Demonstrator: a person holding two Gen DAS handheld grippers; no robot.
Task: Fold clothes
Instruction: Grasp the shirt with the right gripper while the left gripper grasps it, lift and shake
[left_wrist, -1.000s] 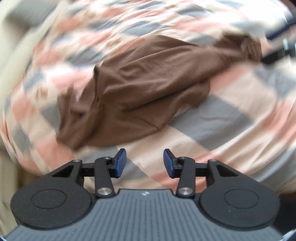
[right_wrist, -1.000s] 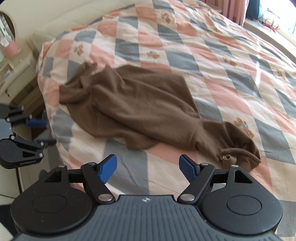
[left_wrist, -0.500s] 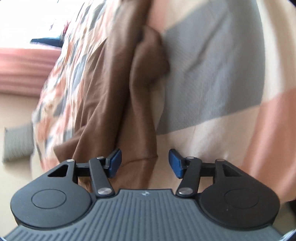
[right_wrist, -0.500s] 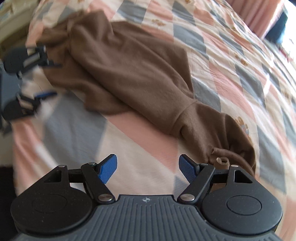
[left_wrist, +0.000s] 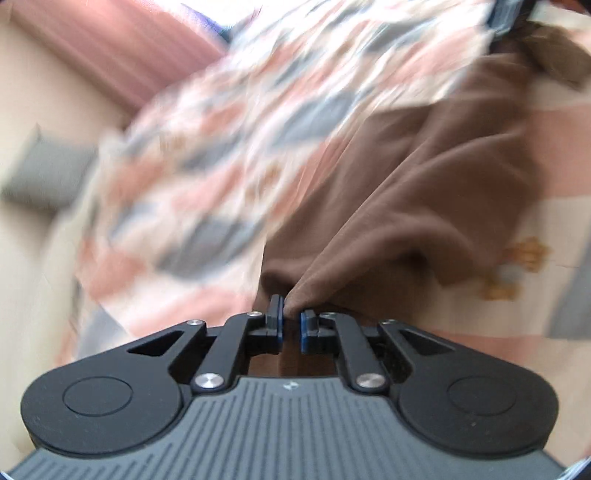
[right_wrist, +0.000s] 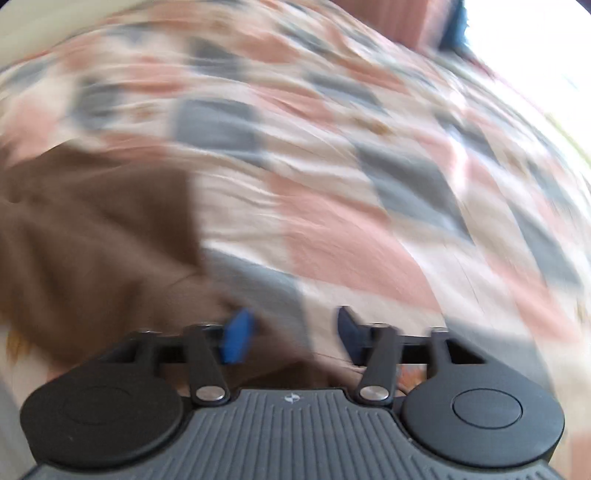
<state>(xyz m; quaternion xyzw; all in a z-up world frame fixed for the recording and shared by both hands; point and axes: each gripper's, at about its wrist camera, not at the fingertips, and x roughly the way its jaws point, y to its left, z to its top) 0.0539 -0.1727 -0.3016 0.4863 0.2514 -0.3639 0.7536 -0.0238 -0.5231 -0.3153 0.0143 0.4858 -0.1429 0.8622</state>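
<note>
Brown garment sprawled across the bed, on a bedspread checked in pink, grey and cream. Pretty rumpled, lots of folds running off toward the far end. Left hand-held gripper clamped down on a bunched edge of that fabric, blue pads nearly together with a ridge of cloth pinched between them. Cloth rising up from the pinch in a little tent and spreading out over the checks beyond.

Right hand-held gripper spread wide, blue pads well apart, nothing between them. Sitting low over the bedspread, with the brown garment filling the left part of that view and running right up beside the left pad. Touching it or not, can't tell, way too much motion blur.

Pink curtain off behind the bed in the left wrist view, plus a grey blurry block by the wall, can't make out what. Bright window glare in the top right corner of the right wrist view.
</note>
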